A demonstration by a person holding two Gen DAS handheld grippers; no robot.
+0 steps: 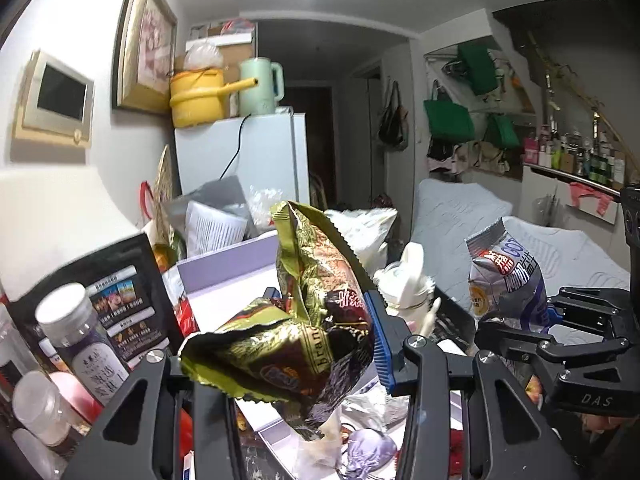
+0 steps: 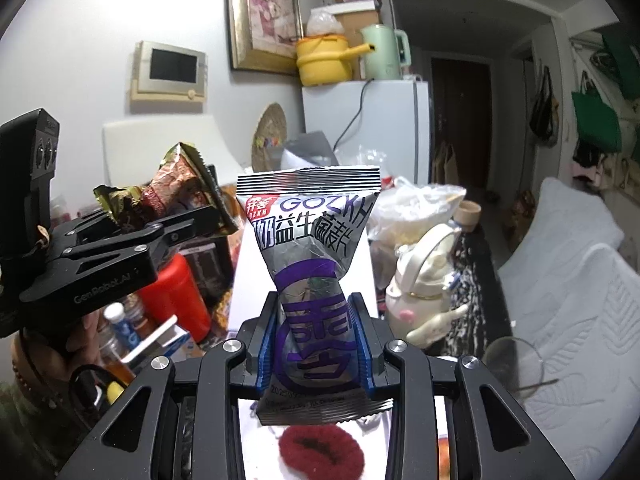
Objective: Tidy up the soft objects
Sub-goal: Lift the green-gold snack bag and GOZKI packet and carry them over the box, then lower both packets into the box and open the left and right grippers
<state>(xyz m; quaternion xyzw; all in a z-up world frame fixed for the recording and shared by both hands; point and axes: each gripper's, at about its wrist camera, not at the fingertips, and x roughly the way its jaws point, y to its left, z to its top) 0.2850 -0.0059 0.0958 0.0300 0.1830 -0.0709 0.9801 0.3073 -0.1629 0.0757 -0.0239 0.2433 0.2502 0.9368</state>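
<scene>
Left wrist view: the left gripper is clamping a crumpled gold-and-maroon foil snack bag between its narrowly parted fingers, apparently carrying it for sorting. Right wrist view: the right gripper is pinching a silver-and-purple foil snack packet at its waist, the packet standing upright above the fingers, clear of the clutter.

I've got a crinkled, glossy gold foil snack bag pinched in my left gripper, matt black with ribbed blue plastic pads. My right gripper clamps a shiny silver foil packet. Below it a fuzzy red scrunchie; beside, a glossy ceramic teapot.
</scene>
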